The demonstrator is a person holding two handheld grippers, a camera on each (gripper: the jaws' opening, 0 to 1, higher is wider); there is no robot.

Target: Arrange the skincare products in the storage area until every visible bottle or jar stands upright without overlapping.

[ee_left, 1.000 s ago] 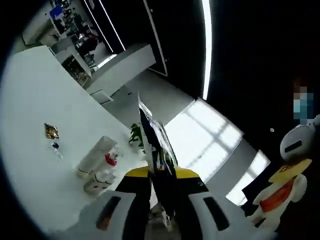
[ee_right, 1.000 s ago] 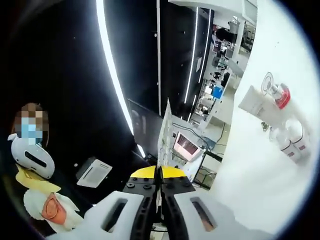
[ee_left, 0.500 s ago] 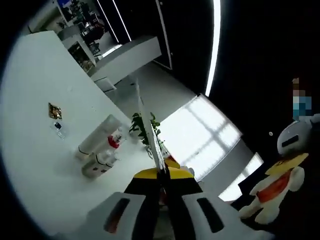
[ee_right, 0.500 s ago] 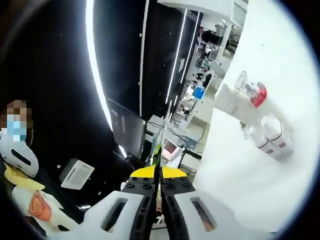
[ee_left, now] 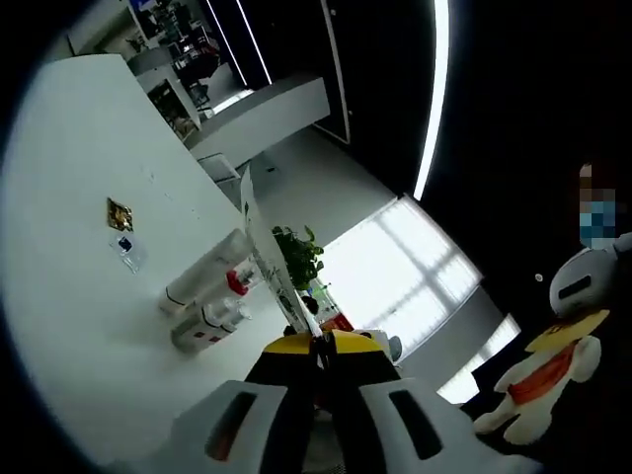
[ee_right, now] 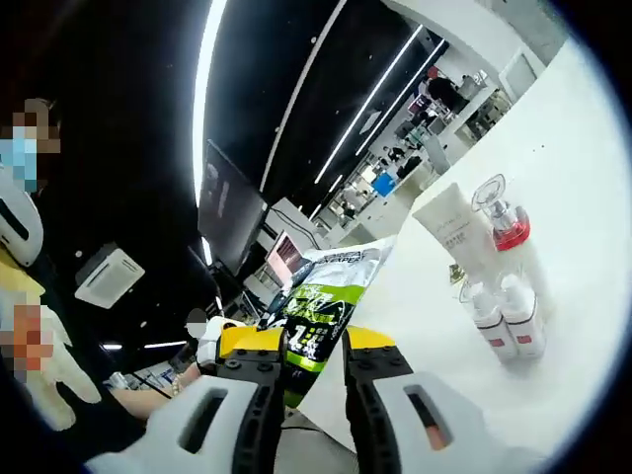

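Pinching a thin flat packet (ee_left: 265,259) edge-on between its pressed-together jaws, the left gripper (ee_left: 318,348) is held up beside the white worktop (ee_left: 69,296). In the right gripper view the same sort of packet, a green and white sachet (ee_right: 321,301), sits in the gap of the right gripper (ee_right: 314,341), whose jaws stand slightly spread; whether they grip it I cannot tell.

The skincare products form a tight cluster on the worktop. In the right gripper view a white tube (ee_right: 451,228) and a clear bottle with a red collar (ee_right: 501,225) stand upright, with two small white bottles (ee_right: 504,318) just in front, touching each other. In the left gripper view, the cluster (ee_left: 207,296) looks tipped, probably from the camera's roll. A small clear vial (ee_left: 128,252) and a brown sachet (ee_left: 119,213) lie well apart from the cluster.

The risks I judge: the sachet is limp and held at one edge, so it may flop or slip as it comes down. The cluster is crowded, so a gripper or sachet brushing it could topple the bottles. The vial is easy to overlook.
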